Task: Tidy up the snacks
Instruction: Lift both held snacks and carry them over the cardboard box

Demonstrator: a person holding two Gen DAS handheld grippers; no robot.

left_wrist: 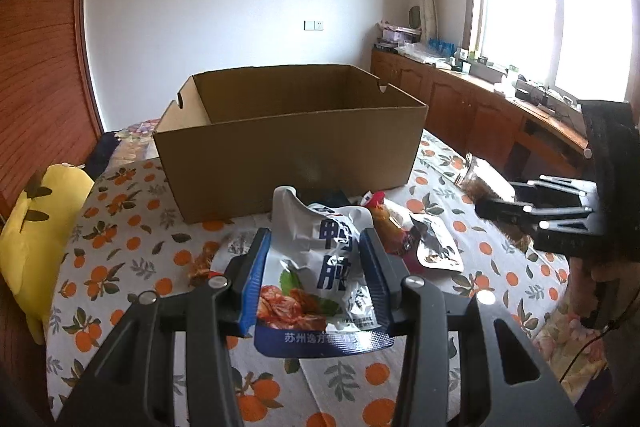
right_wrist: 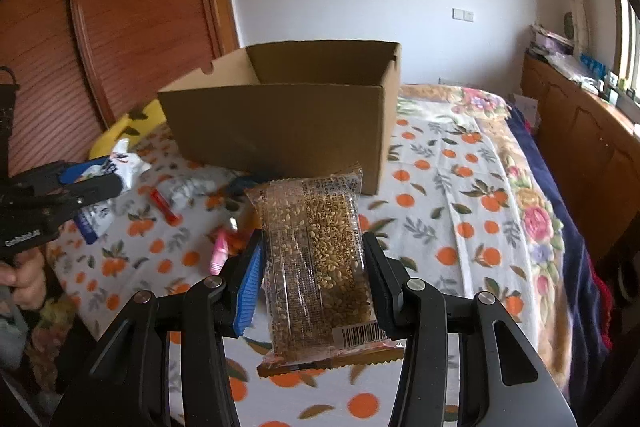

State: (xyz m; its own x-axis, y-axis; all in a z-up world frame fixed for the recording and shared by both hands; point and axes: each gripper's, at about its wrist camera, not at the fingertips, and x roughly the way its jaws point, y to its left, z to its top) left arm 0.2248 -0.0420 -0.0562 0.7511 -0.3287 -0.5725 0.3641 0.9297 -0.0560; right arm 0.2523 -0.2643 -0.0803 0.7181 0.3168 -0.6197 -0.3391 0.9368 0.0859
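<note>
Left gripper [left_wrist: 316,267]: tilted downward, clamped on a white-and-blue snack pouch [left_wrist: 320,267]; both pads press the pouch's sides and it is lifted clear of the cloth.
Right gripper [right_wrist: 314,267]: tilted downward, clamped on a clear-wrapped sesame bar [right_wrist: 316,259], barcode end nearest the camera; the bar hangs above the cloth.
Person's hand [right_wrist: 24,281]: seen only in the right wrist view, at the far left edge under the other gripper's handle.
Loose snacks: a red packet [right_wrist: 164,205], a pink packet [right_wrist: 220,251] and a silver pouch [left_wrist: 436,247] lie on the orange-print cloth [left_wrist: 120,227] between the grippers and the box.
Cardboard box [left_wrist: 288,139]: open-topped, standing on the cloth beyond the snacks; interior floor not visible.
Left view only: yellow plush toy [left_wrist: 36,223] full length beside the cloth, window [left_wrist: 560,7] and wooden cabinets [left_wrist: 460,99].
Right view only: floral blanket [right_wrist: 532,211] past the cloth.
</note>
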